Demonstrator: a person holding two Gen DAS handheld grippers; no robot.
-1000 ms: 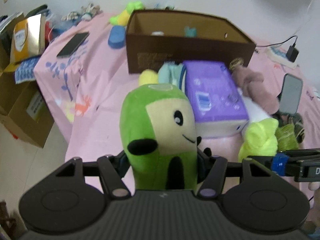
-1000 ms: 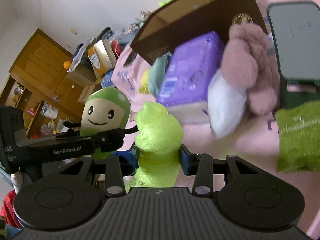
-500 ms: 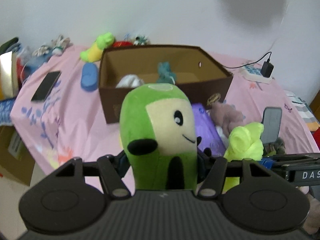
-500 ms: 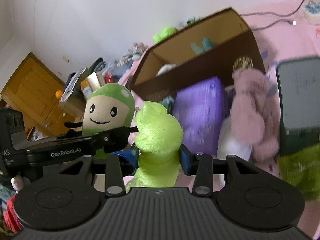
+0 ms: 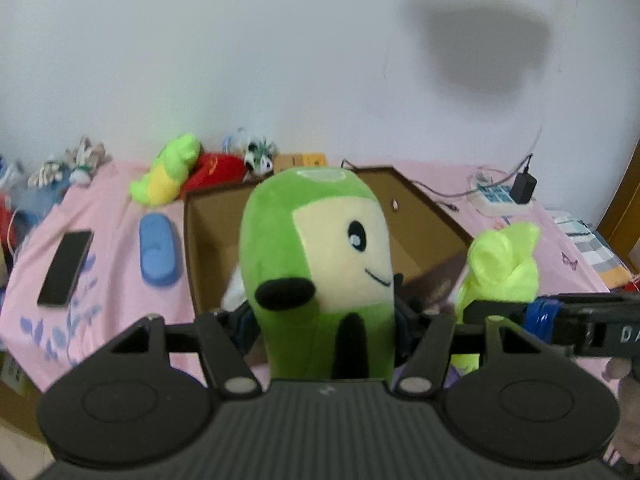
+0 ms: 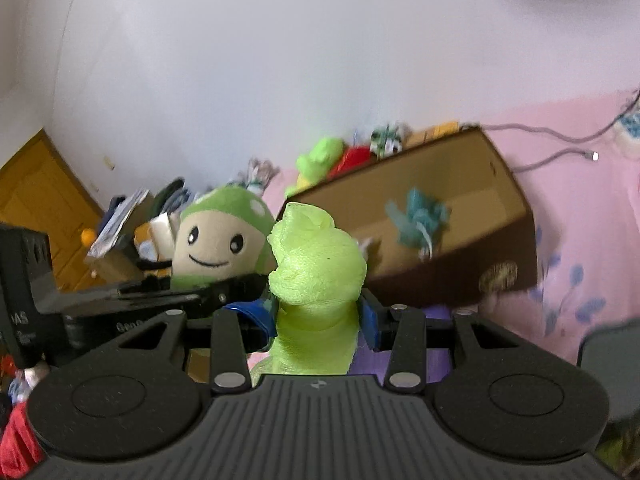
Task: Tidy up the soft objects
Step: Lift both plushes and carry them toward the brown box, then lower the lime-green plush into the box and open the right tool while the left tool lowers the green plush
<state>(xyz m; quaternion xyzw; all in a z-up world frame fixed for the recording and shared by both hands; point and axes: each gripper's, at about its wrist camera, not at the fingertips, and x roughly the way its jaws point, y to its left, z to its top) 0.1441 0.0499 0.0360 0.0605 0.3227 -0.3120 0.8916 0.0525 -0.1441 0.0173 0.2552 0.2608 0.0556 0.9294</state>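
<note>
1. Our left gripper (image 5: 324, 320) is closed around the lower body of a green plush doll (image 5: 320, 264), which stands upright between the two fingers with its cream face turned toward our right.
2. Our right gripper (image 6: 318, 316) is clamped on a bright yellow-green cloth (image 6: 316, 276), bunched into a lump that rises above the blue finger pads (image 6: 368, 318).
3. From the left wrist view, we see the cloth (image 5: 502, 264) held up just to the right of the doll, with the right gripper's black body beside it.
4. From the right wrist view, the doll (image 6: 220, 244) sits just left of the cloth, and the two soft things look near each other, though we cannot tell whether they touch.
5. Behind both held things stands an open cardboard box (image 5: 424, 216) on a pink bedsheet (image 5: 112, 240).
6. Inside the box (image 6: 460, 200) we see a small teal soft thing (image 6: 420, 216) lying against the inner wall.
7. On the sheet to the left of the box lie a blue oval case (image 5: 158, 250) and a dark phone (image 5: 66, 268), well apart from the grippers.
8. Past the box, against the white wall, sit a green and yellow plush (image 5: 168, 172) and a red soft thing (image 5: 214, 168).
9. A power strip (image 5: 498, 196) with a plugged-in charger rests on the sheet at the far right.
</note>
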